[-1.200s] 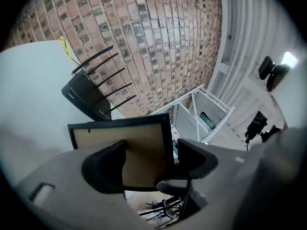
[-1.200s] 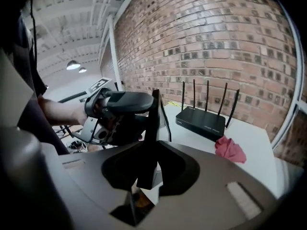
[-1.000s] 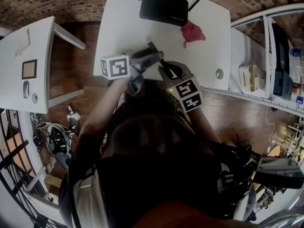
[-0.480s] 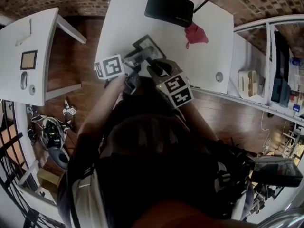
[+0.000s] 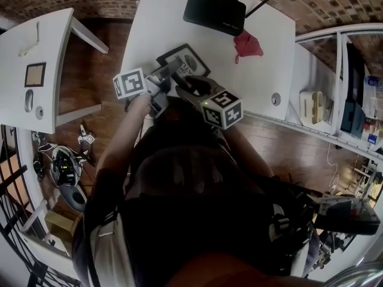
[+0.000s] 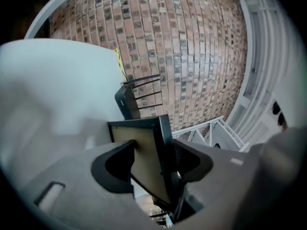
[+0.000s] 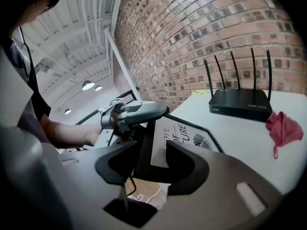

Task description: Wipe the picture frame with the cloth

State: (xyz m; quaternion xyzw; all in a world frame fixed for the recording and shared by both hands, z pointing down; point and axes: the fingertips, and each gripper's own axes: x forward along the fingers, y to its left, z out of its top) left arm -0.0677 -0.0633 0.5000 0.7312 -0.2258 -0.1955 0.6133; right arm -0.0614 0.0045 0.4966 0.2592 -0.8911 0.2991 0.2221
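Lower now than a second ago, at the near edge of the tabletop (image 5: 161, 17), the left hand-held gripper (image 6: 151, 150), its jaws just closing, clamps the rim of the picture frame (image 5: 191, 61), while the right hand-held gripper (image 7: 153, 152), just opening, stands loose around that rim. I judge the frame light and stiff with fragile glass, so best held by the rim. Its lower part is hidden behind the grippers, and the soft cloth (image 5: 246, 43) lies well apart at the right.
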